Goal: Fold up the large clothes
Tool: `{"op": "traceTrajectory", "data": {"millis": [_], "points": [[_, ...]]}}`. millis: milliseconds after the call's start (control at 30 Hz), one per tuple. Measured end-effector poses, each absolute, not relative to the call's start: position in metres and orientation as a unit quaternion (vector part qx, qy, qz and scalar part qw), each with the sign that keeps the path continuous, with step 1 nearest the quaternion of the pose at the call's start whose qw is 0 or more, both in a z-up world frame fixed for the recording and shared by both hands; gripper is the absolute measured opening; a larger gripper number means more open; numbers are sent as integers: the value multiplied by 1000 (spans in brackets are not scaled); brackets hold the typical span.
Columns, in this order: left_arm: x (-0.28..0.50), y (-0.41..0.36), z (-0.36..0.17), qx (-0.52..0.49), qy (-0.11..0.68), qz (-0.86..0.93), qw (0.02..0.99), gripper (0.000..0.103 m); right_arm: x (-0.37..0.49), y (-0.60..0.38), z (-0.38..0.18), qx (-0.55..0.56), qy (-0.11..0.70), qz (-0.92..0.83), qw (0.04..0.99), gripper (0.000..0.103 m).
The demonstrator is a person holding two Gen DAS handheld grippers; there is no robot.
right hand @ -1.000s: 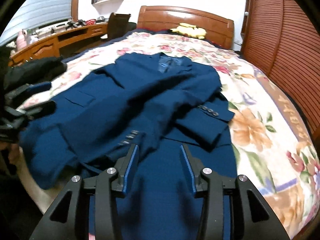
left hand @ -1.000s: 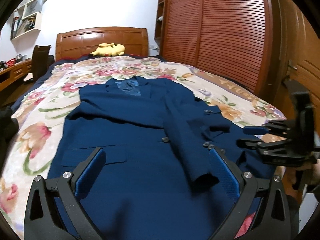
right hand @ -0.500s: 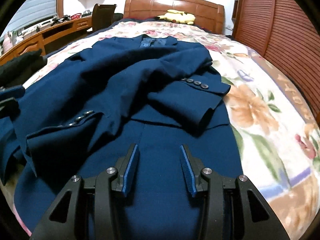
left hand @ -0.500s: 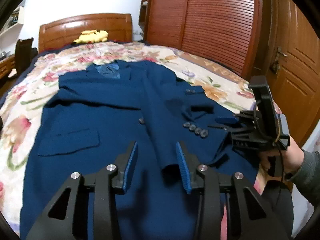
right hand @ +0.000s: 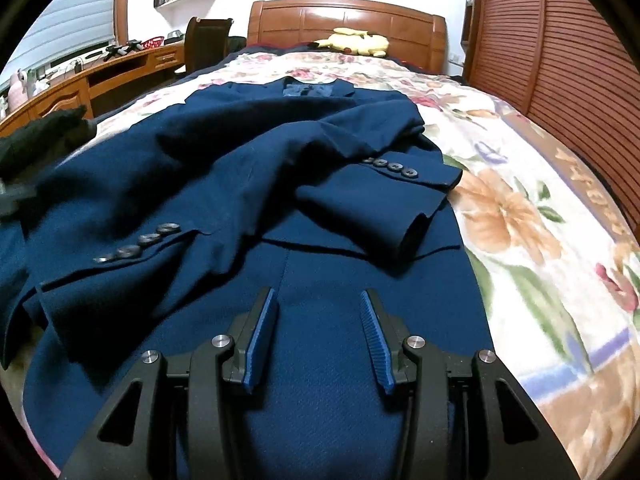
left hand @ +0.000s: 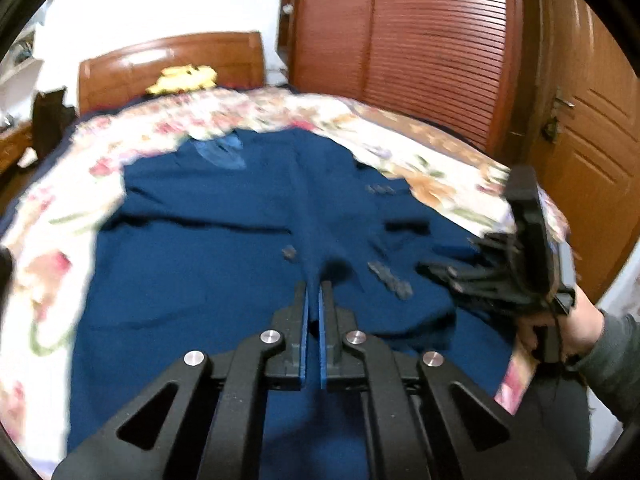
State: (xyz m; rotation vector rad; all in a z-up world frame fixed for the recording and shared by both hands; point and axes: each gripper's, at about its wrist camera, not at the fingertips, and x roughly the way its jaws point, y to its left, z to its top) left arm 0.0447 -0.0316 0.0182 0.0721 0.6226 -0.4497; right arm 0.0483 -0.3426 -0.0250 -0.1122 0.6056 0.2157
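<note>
A navy blue suit jacket (left hand: pixel 208 248) lies flat on the floral bedspread (left hand: pixel 64 208), collar toward the headboard, both sleeves folded across its front. My left gripper (left hand: pixel 314 292) is shut on the cuff end of the sleeve lying down the jacket's middle. My right gripper (right hand: pixel 318 300) is open and empty, low over the jacket's (right hand: pixel 224 184) hem. It also shows in the left wrist view (left hand: pixel 496 276) at the bed's right edge, held by a hand. The right sleeve cuff (right hand: pixel 400 208) with several buttons lies just ahead of it.
A wooden headboard (right hand: pixel 344 16) with a yellow plush toy (right hand: pixel 352 42) is at the far end. A slatted wooden wardrobe (left hand: pixel 432 40) and door (left hand: pixel 592 152) stand to the right. A desk (right hand: pixel 80 80) and chair (right hand: pixel 208 40) stand left of the bed.
My left gripper went from wide open to shut and moved forward onto the middle sleeve's cuff. My right gripper came down closer to the jacket hem, still open.
</note>
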Motion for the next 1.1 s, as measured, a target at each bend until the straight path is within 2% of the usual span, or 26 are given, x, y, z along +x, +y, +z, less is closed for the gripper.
{"op": "traceTrajectory", "data": {"millis": [400, 667, 733, 767, 800, 867, 900, 967, 1100], "points": [[100, 30, 32, 56, 314, -122, 940, 4, 47, -345, -27, -45, 293, 110, 949, 45], [100, 46, 22, 47, 323, -109, 939, 7, 48, -347, -28, -39, 291, 113, 949, 45], [95, 51, 21, 45, 321, -102, 940, 12, 48, -347, -27, -38, 291, 113, 949, 45], [91, 54, 21, 45, 317, -95, 942, 18, 48, -347, -27, -38, 291, 113, 949, 45], [87, 57, 21, 45, 314, -91, 944, 32, 48, -347, -27, -38, 291, 113, 949, 45], [77, 66, 21, 31, 306, -91, 947, 53, 48, -347, -28, -37, 290, 112, 950, 45], [75, 70, 21, 24, 305, -92, 948, 67, 48, -346, -28, -37, 290, 112, 950, 45], [66, 78, 20, 12, 303, -88, 949, 85, 47, -346, -28, -36, 289, 111, 950, 45], [43, 90, 13, 13, 298, -64, 952, 85, 46, -343, -28, -43, 287, 105, 951, 45]]}}
